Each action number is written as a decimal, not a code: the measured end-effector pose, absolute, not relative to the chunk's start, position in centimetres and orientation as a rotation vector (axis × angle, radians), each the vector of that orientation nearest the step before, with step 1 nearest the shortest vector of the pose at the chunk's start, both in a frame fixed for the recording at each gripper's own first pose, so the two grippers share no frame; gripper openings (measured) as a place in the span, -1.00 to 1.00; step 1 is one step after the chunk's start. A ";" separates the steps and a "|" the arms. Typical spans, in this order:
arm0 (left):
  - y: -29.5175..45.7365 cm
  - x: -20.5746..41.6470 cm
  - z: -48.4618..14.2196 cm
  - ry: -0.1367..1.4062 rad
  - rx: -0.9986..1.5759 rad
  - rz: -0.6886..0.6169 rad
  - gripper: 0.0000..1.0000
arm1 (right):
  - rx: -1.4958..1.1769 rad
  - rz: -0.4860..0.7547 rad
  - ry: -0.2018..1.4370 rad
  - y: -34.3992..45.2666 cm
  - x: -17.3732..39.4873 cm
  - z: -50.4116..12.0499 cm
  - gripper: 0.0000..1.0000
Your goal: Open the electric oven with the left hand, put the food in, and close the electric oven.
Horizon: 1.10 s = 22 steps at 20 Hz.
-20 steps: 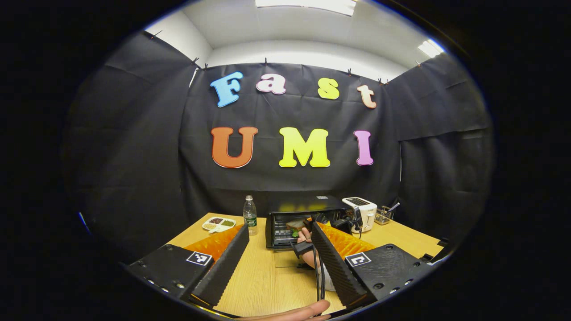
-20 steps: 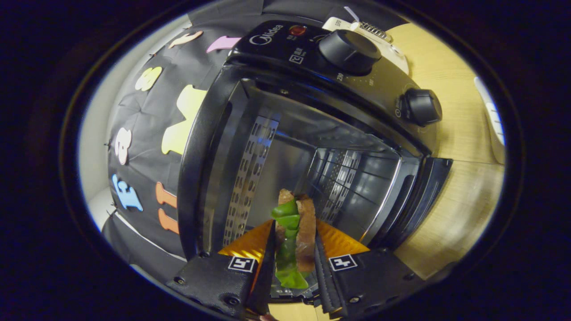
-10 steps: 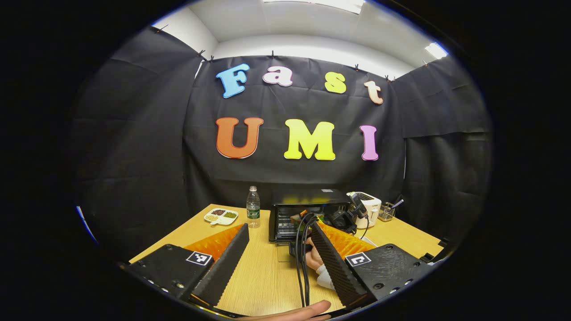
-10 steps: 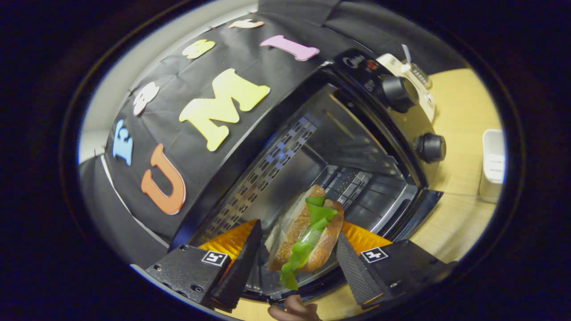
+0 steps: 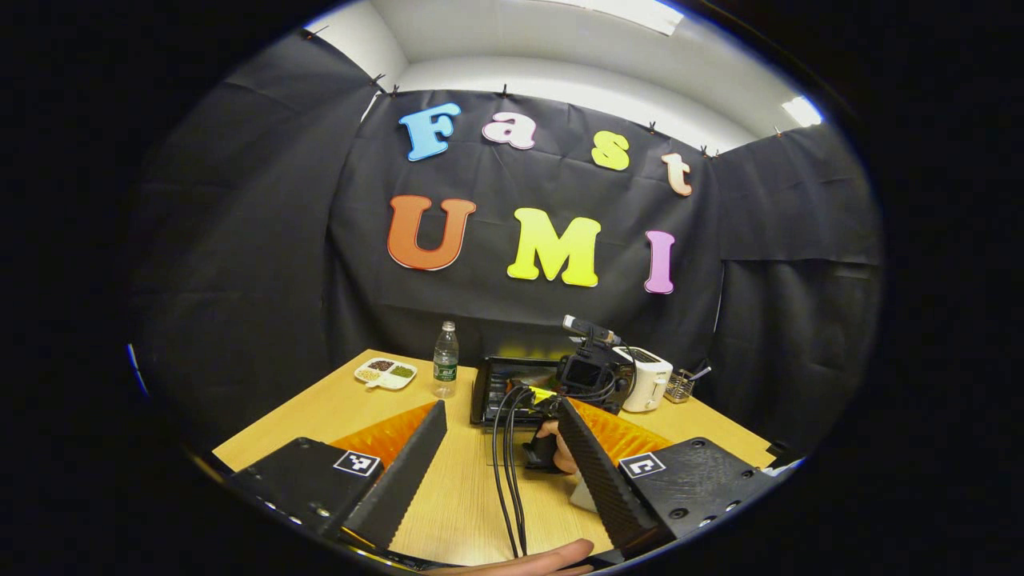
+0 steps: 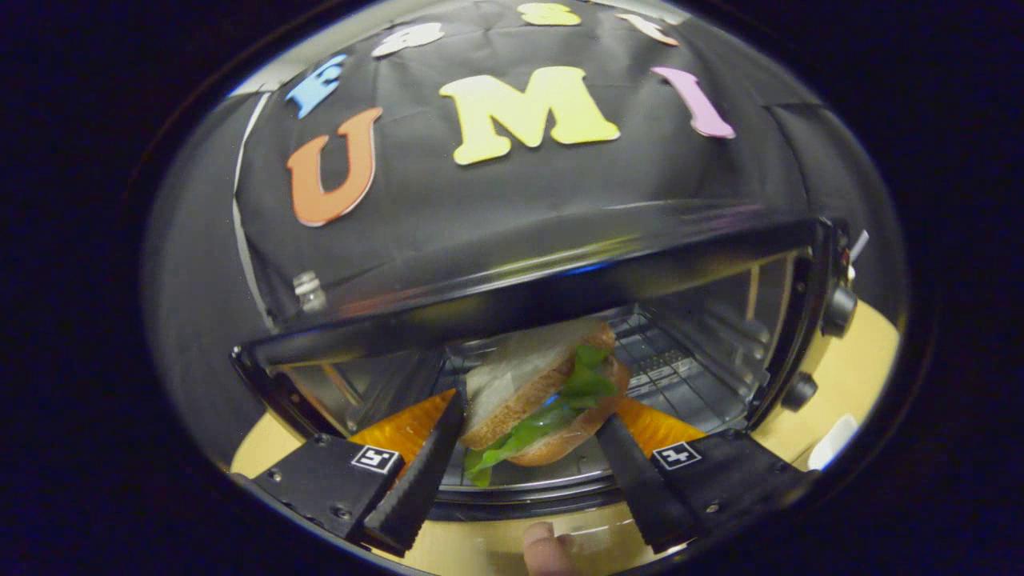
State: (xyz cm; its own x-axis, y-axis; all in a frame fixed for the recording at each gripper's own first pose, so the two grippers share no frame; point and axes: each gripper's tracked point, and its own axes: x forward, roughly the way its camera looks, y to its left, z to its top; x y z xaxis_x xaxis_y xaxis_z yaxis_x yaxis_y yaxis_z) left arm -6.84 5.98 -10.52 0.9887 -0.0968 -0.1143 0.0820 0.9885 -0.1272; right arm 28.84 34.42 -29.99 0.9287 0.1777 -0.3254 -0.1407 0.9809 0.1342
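Jaws on the right gripper [image 6: 528, 448] stand spread, one finger on each side of the sandwich [image 6: 540, 400], and whether either still touches the bread cannot be told; the food looks set down, not squeezed. The sandwich, brown bread with green lettuce hanging out of its near edge, lies on the wire rack [image 6: 680, 372] just inside the mouth of the electric oven [image 6: 512, 296], toward the front of the cavity. The oven's two knobs sit on its right-hand panel, and a fingertip of the holding hand shows at the bottom edge of the right gripper view.

Seen from the left gripper view, the oven [image 5: 500, 384] stands at the back of the counter [image 5: 320, 408] with its glass door [image 5: 500, 458] folded down flat toward the viewer, and the right gripper's camera and cables are in front of it. The left gripper [image 5: 496, 472] hangs well back over the counter, jaws wide apart and holding nothing. A water bottle [image 5: 445, 360], a divided snack dish [image 5: 386, 373], a white toaster [image 5: 646, 378] and a small wire basket [image 5: 681, 387] line the rear of the counter.

By my reading the placing step is at its end. Next the right gripper must draw straight back without dragging the lettuce, then the door must be lifted shut.
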 end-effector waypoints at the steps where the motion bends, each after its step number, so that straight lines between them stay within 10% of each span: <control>1: 6.2 -6.7 -10.7 0.117 -0.112 -0.079 0.86 | 0.036 0.172 0.378 34.3 29.1 -30.6 1.00; 22: 6.4 -6.0 -12.3 0.125 -0.069 -0.061 0.85 | -0.124 0.354 0.633 30.6 20.2 -28.3 1.00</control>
State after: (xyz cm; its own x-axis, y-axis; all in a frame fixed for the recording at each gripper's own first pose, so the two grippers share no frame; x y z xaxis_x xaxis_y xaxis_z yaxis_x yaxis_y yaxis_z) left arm -5.97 6.39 -12.32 0.9903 -0.0653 -0.1223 0.0567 0.9957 -0.0726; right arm 20.18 30.56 -28.31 0.7489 0.2855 -0.5980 -0.3602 0.9328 -0.0059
